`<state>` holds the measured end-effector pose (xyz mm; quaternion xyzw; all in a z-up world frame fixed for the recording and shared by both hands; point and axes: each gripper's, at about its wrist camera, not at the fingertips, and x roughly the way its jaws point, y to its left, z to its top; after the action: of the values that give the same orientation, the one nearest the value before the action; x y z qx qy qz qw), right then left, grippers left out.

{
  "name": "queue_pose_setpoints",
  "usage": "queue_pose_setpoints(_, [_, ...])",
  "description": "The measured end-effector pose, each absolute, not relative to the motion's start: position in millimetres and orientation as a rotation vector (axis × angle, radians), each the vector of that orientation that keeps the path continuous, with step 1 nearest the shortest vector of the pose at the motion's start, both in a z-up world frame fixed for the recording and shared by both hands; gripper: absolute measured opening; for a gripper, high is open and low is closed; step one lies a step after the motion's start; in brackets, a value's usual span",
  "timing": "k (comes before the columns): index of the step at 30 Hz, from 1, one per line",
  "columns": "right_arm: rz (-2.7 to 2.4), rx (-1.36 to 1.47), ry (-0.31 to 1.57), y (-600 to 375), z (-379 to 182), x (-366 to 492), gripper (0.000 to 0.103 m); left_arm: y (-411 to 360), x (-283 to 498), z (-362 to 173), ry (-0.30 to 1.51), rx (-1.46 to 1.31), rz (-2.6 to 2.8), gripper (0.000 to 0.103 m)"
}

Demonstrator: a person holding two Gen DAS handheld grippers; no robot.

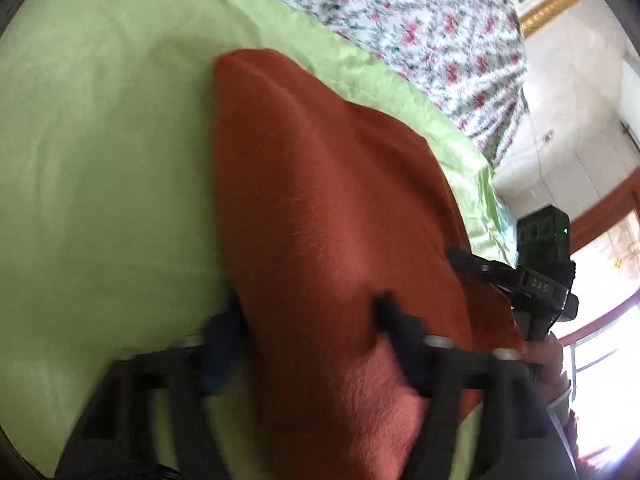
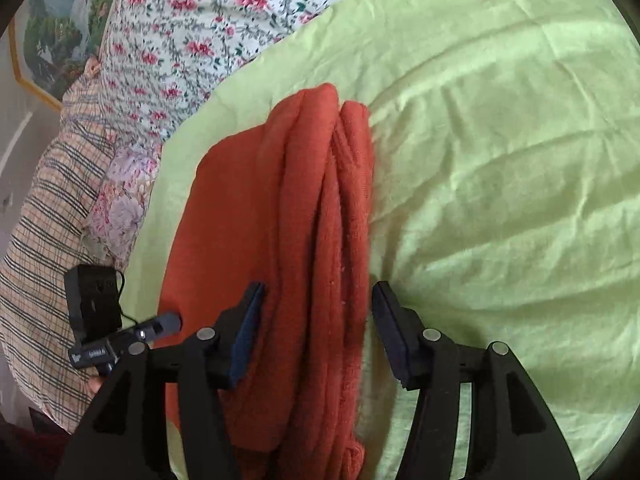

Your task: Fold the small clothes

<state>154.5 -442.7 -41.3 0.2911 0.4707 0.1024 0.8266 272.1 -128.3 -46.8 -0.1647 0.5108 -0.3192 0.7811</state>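
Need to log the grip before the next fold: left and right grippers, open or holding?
Left gripper: open, fingers astride the orange garment, not gripping it.
Right gripper: open, fingers either side of the garment's folded edge, not gripping.

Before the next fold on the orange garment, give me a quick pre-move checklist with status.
1. Orange garment lies on the green sheet, clear of the floral bedding: ok.
2. Layers stacked along the garment's right edge, folds roughly aligned: ok.
3. Right claw straddles the folded edge, pads apart and not pinching: ok, open.
4. Left claw over the garment, pads apart; picture is blurred, so contact with the cloth: cannot tell.
5. Garment surface smooth: not ok, a ridge runs along its middle in the left wrist view.
6. Near end of the garment hidden under the claws: cannot tell.
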Motion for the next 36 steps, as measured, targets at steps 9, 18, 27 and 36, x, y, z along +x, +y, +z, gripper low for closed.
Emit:
queue_pose_setpoints(9, [0.264,0.615,0.961,-407,-23,145,0.025,-93,231,-5,0.988,-0.284,-0.713,0.026])
queue_pose_setpoints(18, [0.523,0.697,0.908,-305,-18,138,0.024,25,174,33,0.950,-0.278,-0.610,0.026])
queue_pose_setpoints(27, [0.471,0.595,1.027,-250,-61,143,0.031,77,184,-25,1.042,-0.387,-0.534,0.055])
queue_pose_setpoints(36, [0.380,0.536,0.988,-260,-42,124,0.033,90,280,-26,1.030,-0.491,-0.484,0.063])
